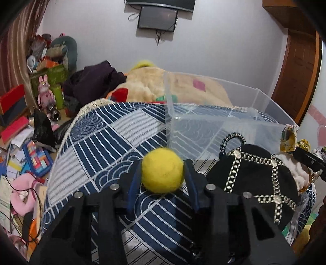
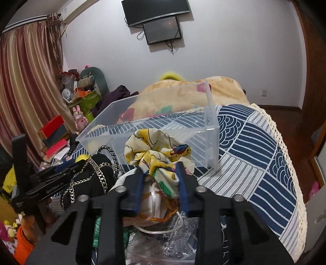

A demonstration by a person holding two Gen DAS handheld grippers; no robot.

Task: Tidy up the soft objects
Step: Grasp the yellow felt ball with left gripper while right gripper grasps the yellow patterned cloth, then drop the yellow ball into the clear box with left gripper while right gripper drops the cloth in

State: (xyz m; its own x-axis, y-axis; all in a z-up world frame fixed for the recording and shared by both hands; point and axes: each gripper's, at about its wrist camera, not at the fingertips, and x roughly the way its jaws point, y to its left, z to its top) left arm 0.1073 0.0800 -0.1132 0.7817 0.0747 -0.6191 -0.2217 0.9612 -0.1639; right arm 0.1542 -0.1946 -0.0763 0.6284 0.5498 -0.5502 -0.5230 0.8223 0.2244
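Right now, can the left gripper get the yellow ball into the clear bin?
Probably yes. The left gripper is shut on the yellow ball, and the clear bin sits just ahead, open-topped, apparently empty. Only its near wall needs clearing; the black bag lies off to the right.

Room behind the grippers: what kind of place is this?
Most likely a lived-in bedroom. A bed with a beige fleece blanket sits behind the patterned blue-and-white cloth, striped curtains hang at the side, a wall-mounted TV faces the bed, and toys such as a pink bunny figure crowd the corner.
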